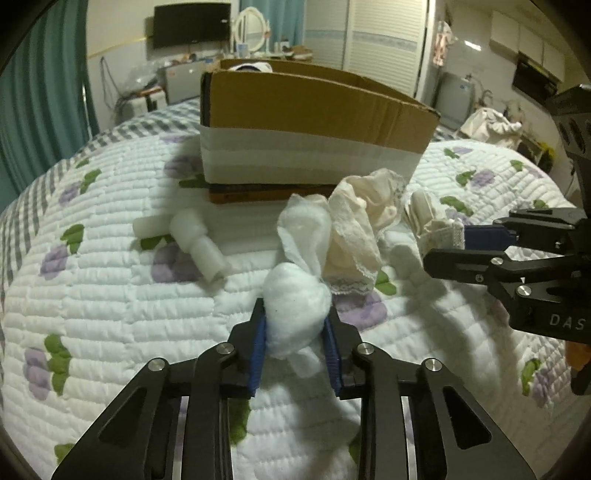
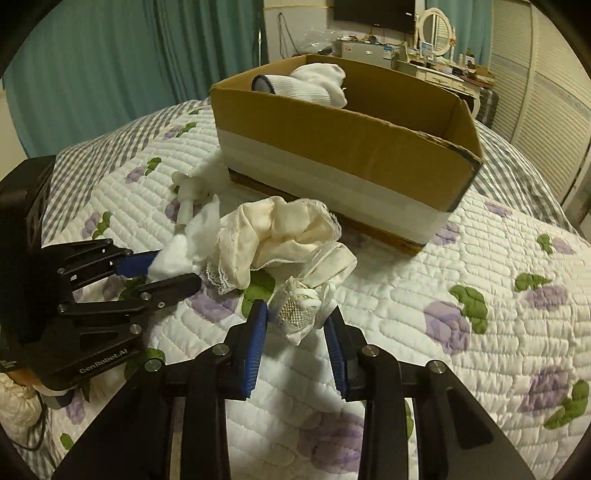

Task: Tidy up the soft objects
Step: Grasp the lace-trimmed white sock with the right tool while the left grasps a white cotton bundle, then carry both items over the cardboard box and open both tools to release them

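Observation:
My left gripper (image 1: 295, 325) is shut on a white fluffy cloth (image 1: 295, 317) lying on the quilt; it also shows in the right wrist view (image 2: 181, 247), with the left gripper (image 2: 173, 266) at the left. My right gripper (image 2: 297, 317) has its jaws around a small cream lace bundle (image 2: 299, 310), pads close but with a gap showing. A cream lace-trimmed cloth (image 1: 358, 225) (image 2: 280, 232) lies between the two. The right gripper (image 1: 454, 243) shows at the right of the left wrist view. An open cardboard box (image 1: 310, 122) (image 2: 343, 147) stands behind, with white socks (image 2: 317, 86) inside.
White rolled items (image 1: 192, 236) (image 2: 188, 195) lie left of the box on the flowered quilt (image 1: 110, 295). Teal curtains (image 2: 92, 66), a dresser with a mirror (image 2: 439, 29) and white closet doors (image 1: 384, 40) stand beyond the bed.

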Motion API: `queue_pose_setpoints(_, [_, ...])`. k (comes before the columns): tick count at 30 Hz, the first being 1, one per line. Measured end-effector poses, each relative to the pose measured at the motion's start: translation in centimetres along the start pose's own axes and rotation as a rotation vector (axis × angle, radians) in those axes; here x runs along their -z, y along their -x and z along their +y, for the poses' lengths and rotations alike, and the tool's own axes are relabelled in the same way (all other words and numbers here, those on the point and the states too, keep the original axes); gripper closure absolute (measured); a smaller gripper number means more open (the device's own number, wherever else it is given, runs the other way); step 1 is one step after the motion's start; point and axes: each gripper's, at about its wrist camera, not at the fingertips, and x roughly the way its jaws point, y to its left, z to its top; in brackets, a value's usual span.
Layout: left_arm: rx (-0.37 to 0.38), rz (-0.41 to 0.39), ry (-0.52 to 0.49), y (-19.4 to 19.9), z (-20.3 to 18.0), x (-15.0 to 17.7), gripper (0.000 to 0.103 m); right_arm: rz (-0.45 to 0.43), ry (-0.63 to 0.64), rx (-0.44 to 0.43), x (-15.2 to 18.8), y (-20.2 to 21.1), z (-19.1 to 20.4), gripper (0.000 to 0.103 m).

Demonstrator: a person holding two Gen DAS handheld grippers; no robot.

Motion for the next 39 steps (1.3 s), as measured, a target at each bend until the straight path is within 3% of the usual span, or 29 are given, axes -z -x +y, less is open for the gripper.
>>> queue_pose_setpoints(7, [0.021, -0.002, -0.025, 3.3, -1.8, 1.1, 0.077, -0.07, -0.077, -0.019, 0.9, 3.1, 1.3, 0.072])
queue_pose_setpoints(21, [0.019, -0.075, -0.021, 12.6, -3.5, 0.4, 0.077, -0.154, -0.024, 0.046, 1.8, 11.9, 5.2, 0.072])
queue_pose_setpoints(25, [0.011, -0.113, -0.017, 14.7, -3.5, -1.7, 0.077, -0.202, -0.004, 0.071, 0.3, 15.2, 4.9, 0.072])
queue_pose_setpoints(31, [-0.006, -0.214, -0.05, 16.8, -3.7, -7.3, 0.077, -0.275, 0.012, 0.107, -4.2, 19.1, 3.5, 0.072])
queue_pose_setpoints(39, [-0.043, -0.291, -0.091, 14.2, -3.4, -15.6, 0.077, -0.391, 0.031, 0.147, -11.7, 20.7, 0.3, 0.072])
